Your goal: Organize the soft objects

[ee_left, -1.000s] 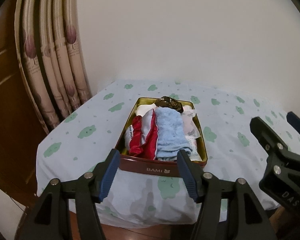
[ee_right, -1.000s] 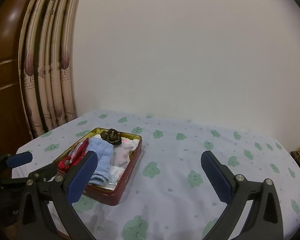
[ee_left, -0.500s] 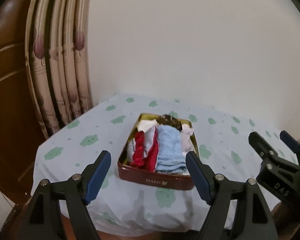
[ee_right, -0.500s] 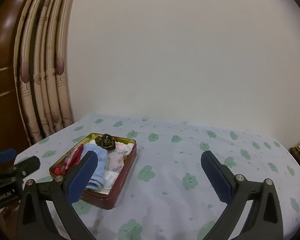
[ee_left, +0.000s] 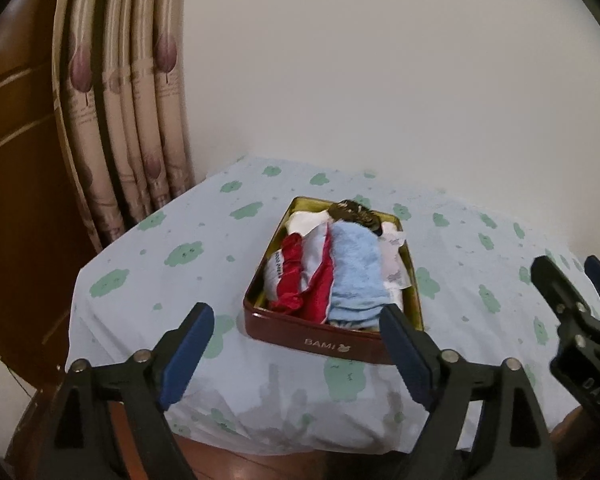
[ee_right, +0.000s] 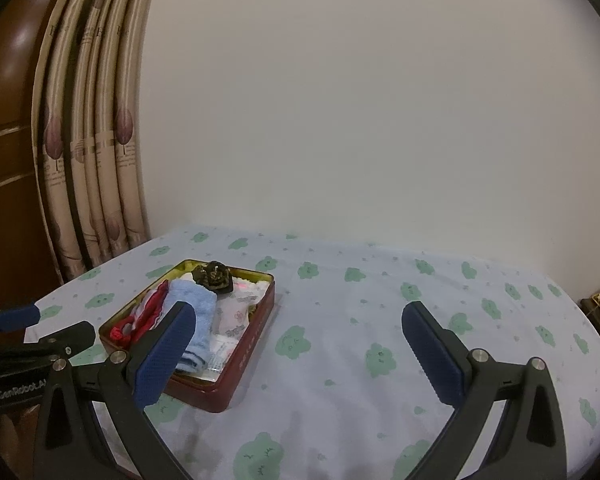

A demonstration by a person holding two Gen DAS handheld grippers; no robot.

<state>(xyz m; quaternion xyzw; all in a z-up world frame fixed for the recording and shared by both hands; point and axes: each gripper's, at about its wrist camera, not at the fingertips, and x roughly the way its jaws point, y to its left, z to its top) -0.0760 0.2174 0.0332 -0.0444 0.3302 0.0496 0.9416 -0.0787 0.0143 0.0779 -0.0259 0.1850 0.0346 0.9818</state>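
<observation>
A dark red "BAMI" tin [ee_left: 328,344] sits on the table, packed with a red and white cloth [ee_left: 300,272], a folded light blue towel [ee_left: 356,276], white printed packets [ee_left: 394,260] and a dark hair tie [ee_left: 356,214] at its far end. My left gripper [ee_left: 296,354] is open and empty, held back in front of the tin's near wall. My right gripper [ee_right: 300,354] is open and empty over bare tablecloth, right of the tin [ee_right: 236,372]. The towel [ee_right: 198,320] and hair tie [ee_right: 214,276] show there too.
The table has a white cloth with green cloud prints [ee_right: 380,320]. Striped beige curtains [ee_left: 132,120] and dark wood panelling [ee_left: 16,160] stand at the left. A plain wall [ee_right: 360,120] is behind. The table's near edge [ee_left: 260,440] drops to a wooden floor.
Both grippers have pulled back and up from the tin. The left gripper's jaws have opened wider. The tin's contents have not moved.
</observation>
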